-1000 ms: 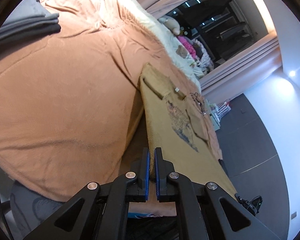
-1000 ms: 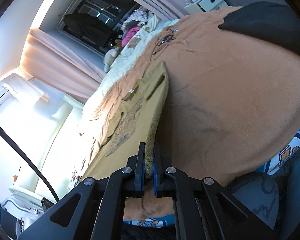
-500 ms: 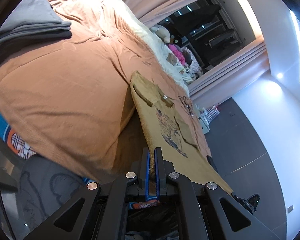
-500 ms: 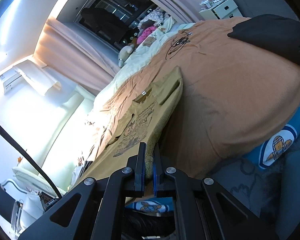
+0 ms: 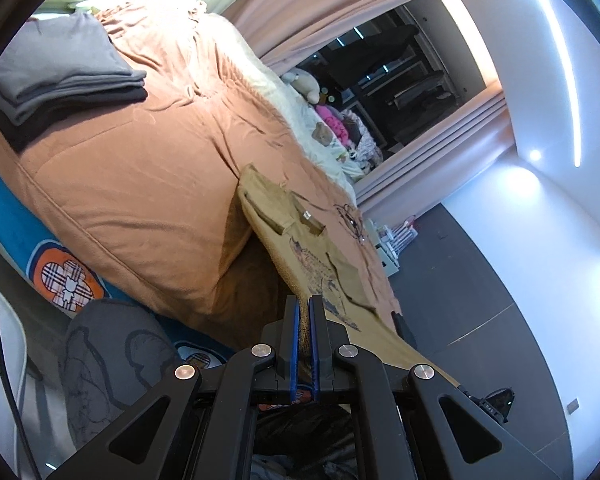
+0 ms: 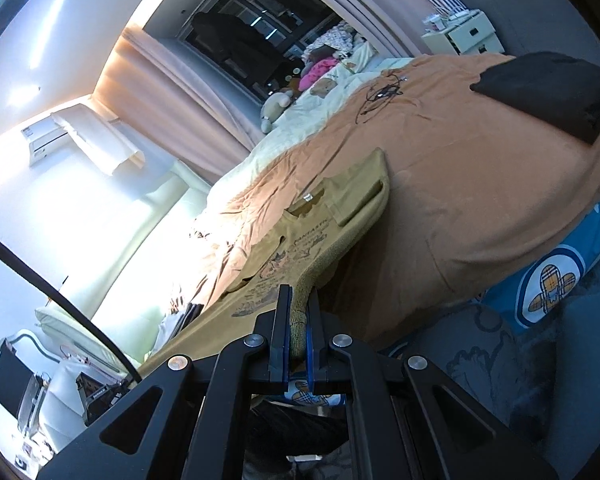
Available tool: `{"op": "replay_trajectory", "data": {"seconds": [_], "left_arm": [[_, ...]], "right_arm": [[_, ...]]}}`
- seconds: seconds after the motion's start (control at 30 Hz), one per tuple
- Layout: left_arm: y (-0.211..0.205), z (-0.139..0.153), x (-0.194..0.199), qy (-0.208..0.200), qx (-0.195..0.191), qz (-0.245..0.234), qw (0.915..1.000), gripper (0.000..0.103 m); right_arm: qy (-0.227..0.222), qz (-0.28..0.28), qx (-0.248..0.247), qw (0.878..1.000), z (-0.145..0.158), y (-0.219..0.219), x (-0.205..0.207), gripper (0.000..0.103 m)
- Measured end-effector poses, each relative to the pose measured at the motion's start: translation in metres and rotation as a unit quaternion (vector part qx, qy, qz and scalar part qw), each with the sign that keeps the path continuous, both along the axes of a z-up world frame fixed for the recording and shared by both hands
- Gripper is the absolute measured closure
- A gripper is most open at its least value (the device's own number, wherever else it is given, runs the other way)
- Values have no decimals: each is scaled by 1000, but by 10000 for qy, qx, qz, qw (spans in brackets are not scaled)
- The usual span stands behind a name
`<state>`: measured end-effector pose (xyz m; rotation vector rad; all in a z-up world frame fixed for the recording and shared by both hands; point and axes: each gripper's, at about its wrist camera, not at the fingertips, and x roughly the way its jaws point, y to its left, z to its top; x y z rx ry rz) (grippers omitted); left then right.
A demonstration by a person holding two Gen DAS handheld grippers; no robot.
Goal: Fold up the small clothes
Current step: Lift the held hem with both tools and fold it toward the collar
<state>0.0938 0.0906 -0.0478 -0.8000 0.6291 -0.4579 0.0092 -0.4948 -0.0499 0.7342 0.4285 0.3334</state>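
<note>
A small mustard-yellow T-shirt (image 5: 300, 236) with a dark printed picture is stretched in the air between my two grippers, its far end with the sleeves folded in resting on the orange bed cover (image 5: 140, 168). My left gripper (image 5: 304, 312) is shut on one corner of the shirt's near hem. My right gripper (image 6: 298, 304) is shut on the other corner of the shirt (image 6: 320, 232). The hem is lifted off the bed and held past the bed's near edge.
A stack of folded grey clothes (image 5: 60, 68) lies on the bed at the far left. A folded black garment (image 6: 552, 88) lies at the right. A tangled cable (image 6: 380, 92) lies on the cover beyond the shirt. Blue patterned bedding (image 6: 556, 280) and a grey cushion (image 5: 108, 356) sit below the edge.
Both grippers have pulled back and up from the bed with the shirt's hem, so more of the bed edge, blue bedding and room shows. The shirt is drawn out longer.
</note>
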Motion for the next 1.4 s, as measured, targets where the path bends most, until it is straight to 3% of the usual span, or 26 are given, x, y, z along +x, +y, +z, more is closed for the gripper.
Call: {"op": "replay_trajectory", "data": {"seconds": [0.27, 0.47, 0.77, 0.97, 1.13, 1.4], "left_arm": [[3, 12, 5, -112, -58, -23, 9999, 99], [0, 38, 36, -245, 61, 1, 9997, 99], [-18, 82, 119, -294, 273, 14, 9992, 99], [-36, 108, 183, -269, 625, 3, 9977, 99], [-49, 108, 233, -111, 929, 51, 9956, 99], [-58, 78, 304, 398, 1199, 124, 9919, 99]], "right_arm": [[-79, 30, -76, 9999, 7, -9, 28, 101], [-139, 34, -140, 9998, 20, -21, 66, 101], [-230, 97, -260, 9994, 45, -34, 142, 101], [-99, 32, -423, 9991, 61, -34, 200, 101], [175, -36, -556, 9983, 66, -27, 247, 101], [691, -166, -549, 9960, 69, -19, 321, 101]]}}
